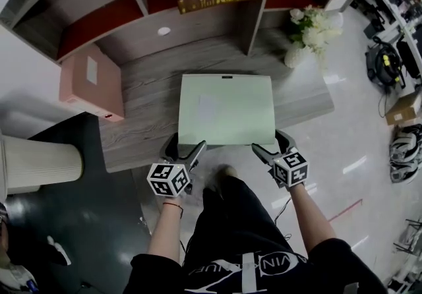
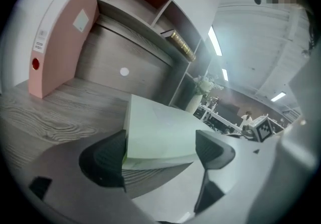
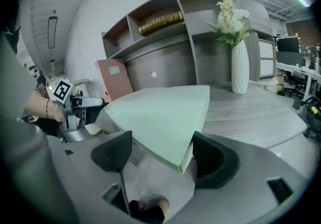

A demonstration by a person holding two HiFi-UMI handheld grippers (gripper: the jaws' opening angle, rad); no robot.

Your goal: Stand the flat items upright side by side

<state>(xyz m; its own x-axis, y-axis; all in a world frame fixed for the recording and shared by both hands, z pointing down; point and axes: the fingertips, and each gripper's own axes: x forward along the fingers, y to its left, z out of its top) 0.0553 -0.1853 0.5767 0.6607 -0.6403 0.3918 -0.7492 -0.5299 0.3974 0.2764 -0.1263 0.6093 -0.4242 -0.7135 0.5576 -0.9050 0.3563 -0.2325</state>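
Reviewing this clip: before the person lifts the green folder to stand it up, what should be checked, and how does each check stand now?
1. Green folder lies flat on the desk, nothing on top: ok.
2. Left gripper has the folder's near left corner between its jaws: ok.
3. Right gripper has the near right corner between its jaws: ok.
4. Both grippers closed firmly on the folder: not ok, both sets of jaws stand open.
5. Pink file box stands upright, apart from the folder: ok.
6. Vase of flowers is apart from the folder: ok.
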